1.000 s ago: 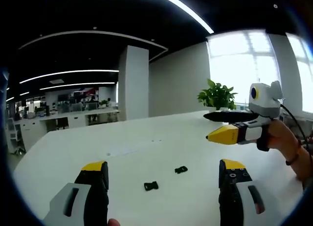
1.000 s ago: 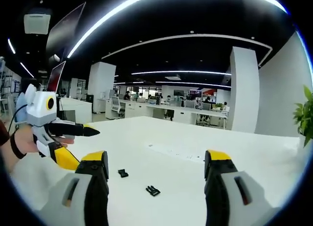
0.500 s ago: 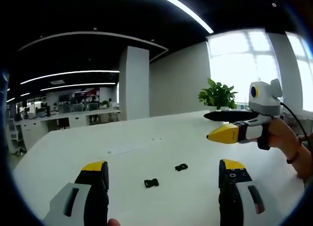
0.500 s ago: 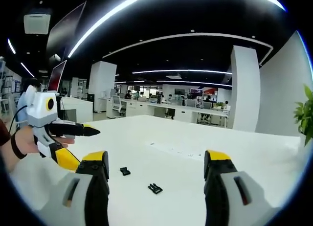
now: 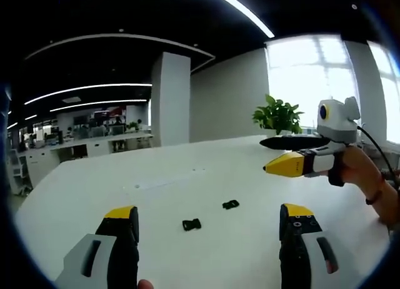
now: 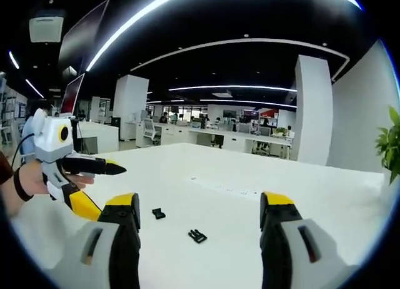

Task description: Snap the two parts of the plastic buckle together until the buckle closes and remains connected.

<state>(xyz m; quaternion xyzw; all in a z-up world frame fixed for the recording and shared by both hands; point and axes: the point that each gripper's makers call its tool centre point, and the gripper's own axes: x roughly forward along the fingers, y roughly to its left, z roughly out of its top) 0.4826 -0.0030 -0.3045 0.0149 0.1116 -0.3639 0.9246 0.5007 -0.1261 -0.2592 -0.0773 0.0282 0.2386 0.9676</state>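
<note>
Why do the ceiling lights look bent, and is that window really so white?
Left gripper view: the fisheye lens bows the ceiling light strip, and the window is blown out to plain white behind the plant. Right gripper view: the ceiling light strips curve likewise, and the two small black buckle parts on the white table look soft, casting hardly any shadow.

Two buckle halves on table [image 5: 187, 170], apart: near half [image 5: 191, 224], far half [image 5: 230, 204]; plant [image 5: 277, 116] behind.
</note>
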